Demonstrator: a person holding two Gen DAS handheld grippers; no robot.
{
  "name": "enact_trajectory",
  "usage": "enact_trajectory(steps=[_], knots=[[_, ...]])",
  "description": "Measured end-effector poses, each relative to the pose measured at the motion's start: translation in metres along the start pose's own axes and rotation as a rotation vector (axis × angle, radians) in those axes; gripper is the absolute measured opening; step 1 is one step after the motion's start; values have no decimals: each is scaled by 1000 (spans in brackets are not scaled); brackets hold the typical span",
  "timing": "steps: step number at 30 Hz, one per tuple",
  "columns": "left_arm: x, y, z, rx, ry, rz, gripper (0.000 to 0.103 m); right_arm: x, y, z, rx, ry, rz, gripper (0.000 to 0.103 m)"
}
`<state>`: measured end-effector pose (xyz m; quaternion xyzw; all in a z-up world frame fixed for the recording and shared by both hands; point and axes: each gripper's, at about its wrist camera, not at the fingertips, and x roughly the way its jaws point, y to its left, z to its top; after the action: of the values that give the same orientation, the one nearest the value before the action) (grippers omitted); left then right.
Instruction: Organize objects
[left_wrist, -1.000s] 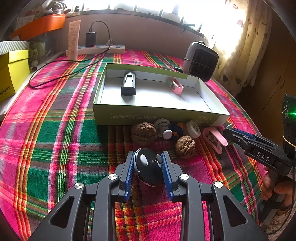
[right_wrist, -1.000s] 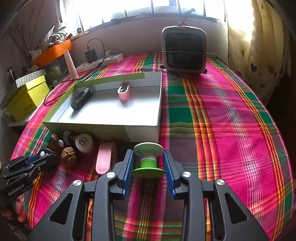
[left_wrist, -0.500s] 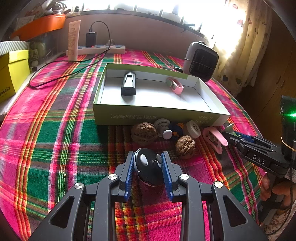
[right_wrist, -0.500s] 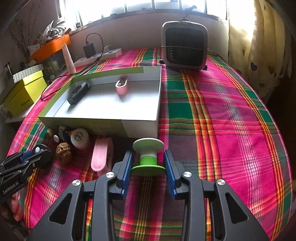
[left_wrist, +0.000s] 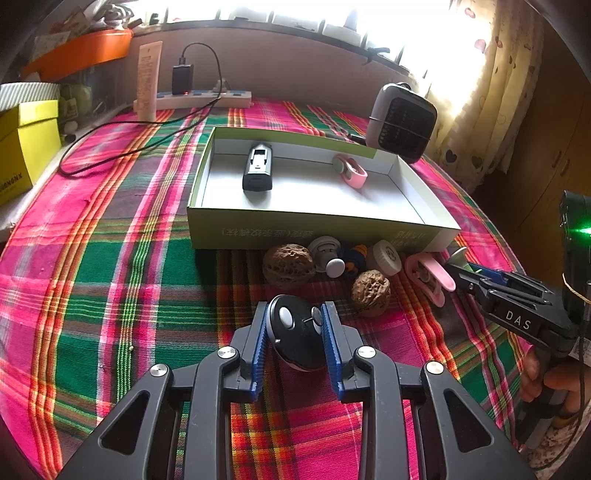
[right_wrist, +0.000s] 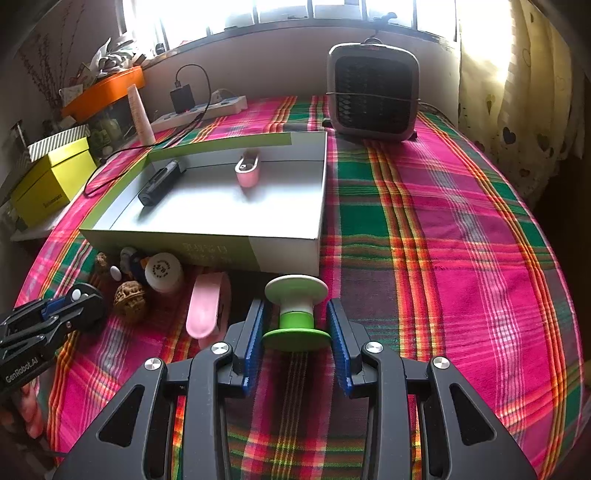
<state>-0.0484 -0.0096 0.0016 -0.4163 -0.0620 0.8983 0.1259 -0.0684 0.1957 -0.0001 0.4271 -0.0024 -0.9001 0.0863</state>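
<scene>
My left gripper (left_wrist: 295, 314) is shut on a black round remote with white buttons (left_wrist: 297, 338), held just above the plaid cloth. My right gripper (right_wrist: 295, 310) is shut on a green and white spool (right_wrist: 295, 314) in front of the box's near right corner. The open shallow box (left_wrist: 321, 229) holds a black device (left_wrist: 258, 172) and a pink clip (left_wrist: 350, 170). Along its front wall lie two walnuts (left_wrist: 289, 265), a white cap (left_wrist: 387, 257), small round pieces (left_wrist: 334, 266) and a pink clip (left_wrist: 428, 277).
A grey fan heater (right_wrist: 373, 96) stands behind the box at the right. A power strip with charger and cable (left_wrist: 199, 96), a cream tube (left_wrist: 148, 81), a yellow box (left_wrist: 26, 144) and an orange tray (left_wrist: 81, 51) line the back left.
My right gripper with the spool has moved forward, closer to the box's front right corner. My left gripper with the remote has stayed put.
</scene>
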Motion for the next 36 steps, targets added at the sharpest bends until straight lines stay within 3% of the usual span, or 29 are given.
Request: enact_trajectory(steps=[36], knots=[[-21, -8, 7, 18, -36, 7, 25, -21, 4, 3, 5, -55, 18, 35]])
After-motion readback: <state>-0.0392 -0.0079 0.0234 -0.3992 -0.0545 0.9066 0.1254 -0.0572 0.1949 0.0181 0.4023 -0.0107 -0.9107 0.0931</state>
